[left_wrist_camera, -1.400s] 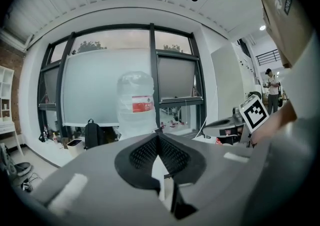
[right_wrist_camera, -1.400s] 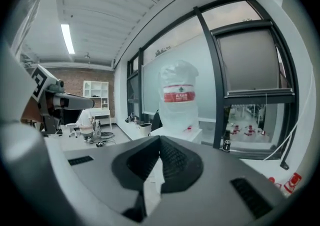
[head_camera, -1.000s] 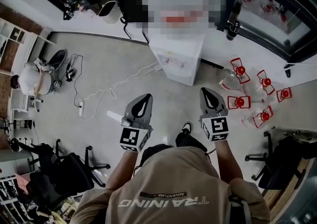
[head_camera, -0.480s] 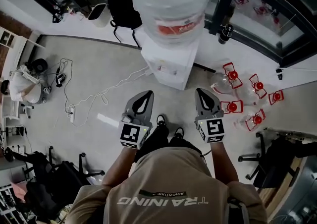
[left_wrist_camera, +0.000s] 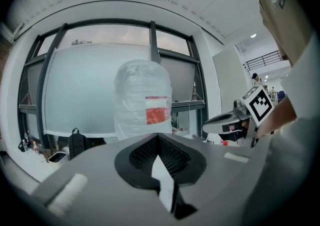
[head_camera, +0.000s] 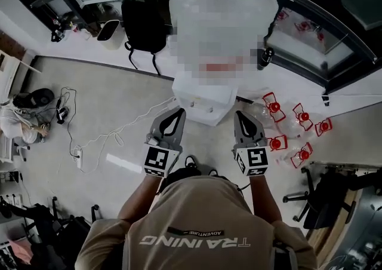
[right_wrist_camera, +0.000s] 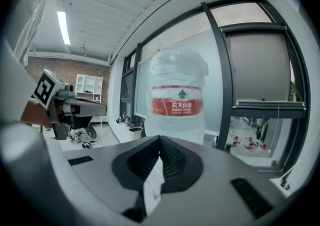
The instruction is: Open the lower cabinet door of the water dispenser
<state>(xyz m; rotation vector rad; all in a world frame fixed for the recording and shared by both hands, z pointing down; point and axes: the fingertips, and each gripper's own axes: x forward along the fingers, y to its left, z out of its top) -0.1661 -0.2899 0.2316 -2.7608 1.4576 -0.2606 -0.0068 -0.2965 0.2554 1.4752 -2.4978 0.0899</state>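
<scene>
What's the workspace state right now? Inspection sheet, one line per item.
Surface: grey floor; no table in use.
Job's things: dispenser just ahead of both claws, bottle on top; lower door not in view.
Clutter: backpack, bin, spare bottles on the floor at right, chair.
Grippers: left claw shut, empty; right claw shut, empty; neither seen touching the dispenser.
Cables: white cord runs across the floor to a power strip.
Surroundings: window wall behind the dispenser.
</scene>
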